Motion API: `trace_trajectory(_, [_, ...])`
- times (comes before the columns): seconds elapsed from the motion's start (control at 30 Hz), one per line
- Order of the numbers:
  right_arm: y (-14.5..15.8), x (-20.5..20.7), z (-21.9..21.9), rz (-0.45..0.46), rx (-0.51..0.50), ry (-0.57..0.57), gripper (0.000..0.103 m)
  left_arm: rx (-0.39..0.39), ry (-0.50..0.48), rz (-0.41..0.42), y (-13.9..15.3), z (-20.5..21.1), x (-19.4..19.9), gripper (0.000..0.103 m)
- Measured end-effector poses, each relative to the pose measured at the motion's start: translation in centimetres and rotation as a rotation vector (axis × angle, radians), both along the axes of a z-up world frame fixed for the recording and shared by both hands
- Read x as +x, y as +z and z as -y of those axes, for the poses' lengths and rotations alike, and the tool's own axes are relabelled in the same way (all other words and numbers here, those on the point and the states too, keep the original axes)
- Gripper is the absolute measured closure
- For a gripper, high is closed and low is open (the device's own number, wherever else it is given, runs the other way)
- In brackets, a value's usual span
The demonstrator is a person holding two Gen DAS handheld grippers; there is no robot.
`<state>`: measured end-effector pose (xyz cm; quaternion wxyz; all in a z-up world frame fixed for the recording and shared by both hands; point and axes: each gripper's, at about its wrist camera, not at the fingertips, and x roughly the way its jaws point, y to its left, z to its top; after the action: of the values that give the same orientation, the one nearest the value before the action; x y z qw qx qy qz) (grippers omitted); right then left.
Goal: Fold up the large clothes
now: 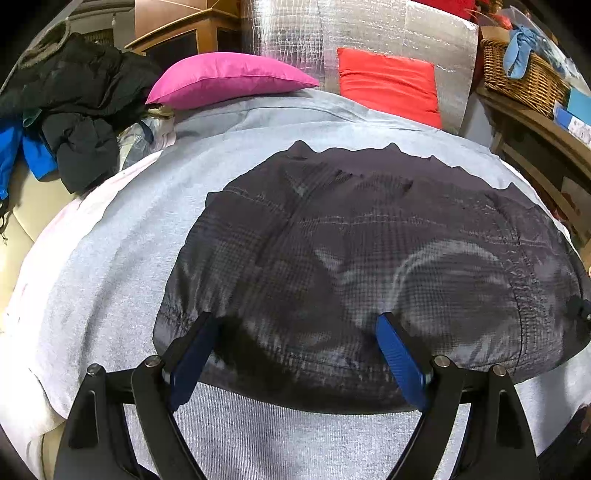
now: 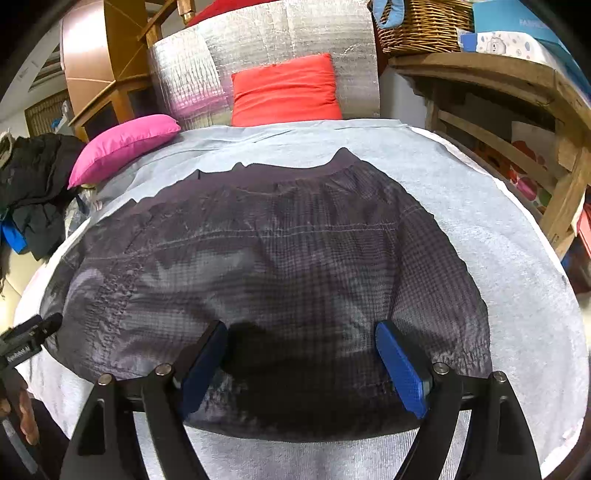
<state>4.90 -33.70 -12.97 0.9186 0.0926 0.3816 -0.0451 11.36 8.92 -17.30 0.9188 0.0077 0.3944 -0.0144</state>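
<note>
A dark checked garment (image 1: 351, 258) lies spread flat on a light grey sheet (image 1: 110, 258); it also shows in the right wrist view (image 2: 277, 258). My left gripper (image 1: 297, 325) is open, its blue pads (image 1: 400, 362) just above the garment's near edge, towards its left side. My right gripper (image 2: 301, 332) is open above the near edge, towards the garment's right side, on the same sheet (image 2: 498, 240). Neither holds cloth. The left gripper's tip (image 2: 33, 336) shows at the left edge of the right wrist view.
A pink cushion (image 1: 221, 79) and a red cushion (image 1: 388, 85) lie at the far end against a silver foil panel (image 1: 369, 29). A pile of dark clothes (image 1: 66, 107) sits at the left. Wooden shelves (image 2: 517, 122) with a wicker basket (image 2: 421, 26) stand at the right.
</note>
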Motion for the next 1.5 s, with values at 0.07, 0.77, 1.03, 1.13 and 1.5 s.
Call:
trace_trajectory(0.07, [0.8,-0.3,0.2,0.024,0.024,-0.008,0.018,-0.004,0.001,0.0,0.0,0.0,0.0,0.015])
trace_trajectory(0.77, [-0.4,-0.6,2.9,-0.018,0.035,-0.063,0.018,-0.004,0.02,-0.027,-0.4,-0.6,-0.4,0.015])
trace_trajectory(1.03, [1.4,-1.8,2.9,0.053,0.061,-0.07,0.018,0.006,0.038,-0.042,-0.3,-0.7,-0.2,0.015])
trace_trajectory(1.13, [-0.6,-1.1,3.6,-0.016,0.064,-0.094,0.018,0.006,0.057,-0.055,-0.8,-1.0,-0.4,0.015])
trace_trajectory(1.5, [4.5,-4.1,0.8,0.103,0.067,-0.03,0.018,-0.039,0.024,0.016,3.4,0.1,-2.7,0.015])
